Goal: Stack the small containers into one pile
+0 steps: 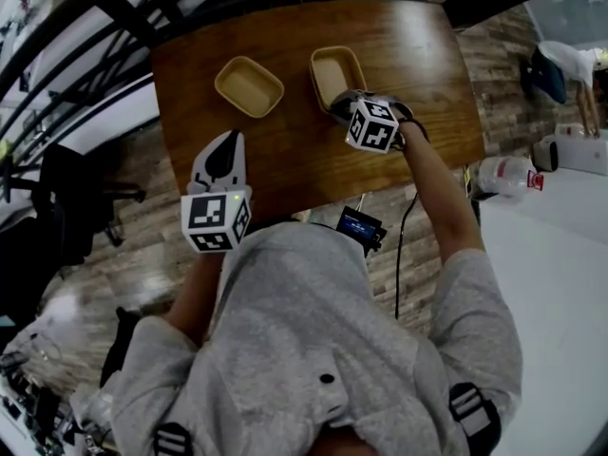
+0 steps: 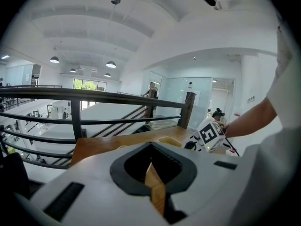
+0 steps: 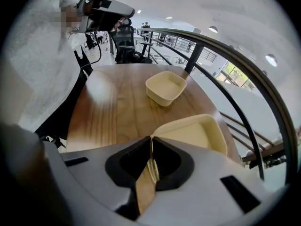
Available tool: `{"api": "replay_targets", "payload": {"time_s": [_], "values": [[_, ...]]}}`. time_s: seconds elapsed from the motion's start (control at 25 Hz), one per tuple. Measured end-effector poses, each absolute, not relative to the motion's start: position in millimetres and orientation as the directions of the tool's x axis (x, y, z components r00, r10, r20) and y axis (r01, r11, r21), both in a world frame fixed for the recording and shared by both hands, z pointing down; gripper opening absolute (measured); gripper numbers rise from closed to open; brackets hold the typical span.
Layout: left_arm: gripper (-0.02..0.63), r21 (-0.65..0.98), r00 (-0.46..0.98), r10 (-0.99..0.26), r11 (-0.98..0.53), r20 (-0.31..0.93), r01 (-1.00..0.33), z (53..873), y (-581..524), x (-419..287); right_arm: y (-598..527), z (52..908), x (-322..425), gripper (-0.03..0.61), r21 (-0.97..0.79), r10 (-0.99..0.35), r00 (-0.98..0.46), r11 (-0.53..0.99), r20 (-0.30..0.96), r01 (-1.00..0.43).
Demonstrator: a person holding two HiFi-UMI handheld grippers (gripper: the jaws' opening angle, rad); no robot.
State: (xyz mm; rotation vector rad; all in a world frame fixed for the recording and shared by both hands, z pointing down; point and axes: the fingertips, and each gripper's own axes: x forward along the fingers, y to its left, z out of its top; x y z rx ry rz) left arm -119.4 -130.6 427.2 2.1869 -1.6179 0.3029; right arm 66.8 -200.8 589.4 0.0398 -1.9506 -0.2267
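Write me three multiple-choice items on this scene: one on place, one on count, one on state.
1. The free container lies: A) on the table, left of the held container in the head view; B) inside it; C) on the floor.
2. Containers in sight: A) one; B) two; C) four.
3. The right gripper is: A) wide open; B) shut on the held container's rim; C) out of view.
A: it sits apart on the wood. B: only two show. B: the rim runs between its jaws.
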Motion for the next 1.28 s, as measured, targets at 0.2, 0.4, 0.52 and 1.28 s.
{"api": "replay_targets", "payload": {"time_s": [0.2,0.4,0.52,1.28], "values": [[0.014,0.190,0.309,-0.864,-0.252,0.398,-0.949,425.7,-133.8,-117.2,-198.6,594.8,65.0,0.032,0.160,-0.120,-0.372,0.984,0.921,0.079],[0.014,0.190,0.308,-0.861,-0.250,0.405,-0.949,426.4,-133.8,-117.8,-201.2,600.5,65.0,0.031,0.145,-0.112,-0.364,0.987,0.925,0.064],[0.014,0.189,0.302,-0.861,-0.244,0.409,-0.951,428.3,-136.6,-122.5,-209.1,605.4,59.7,0.031,0.147,-0.118,-0.359,0.988,0.926,0.055],[0.014,0.184,0.306,-0.863,-0.251,0.401,-0.950,423.9,-140.4,-120.3,-228.4,601.2,49.8,0.082,0.122,-0.146,-0.394,0.989,0.908,-0.086]]}}
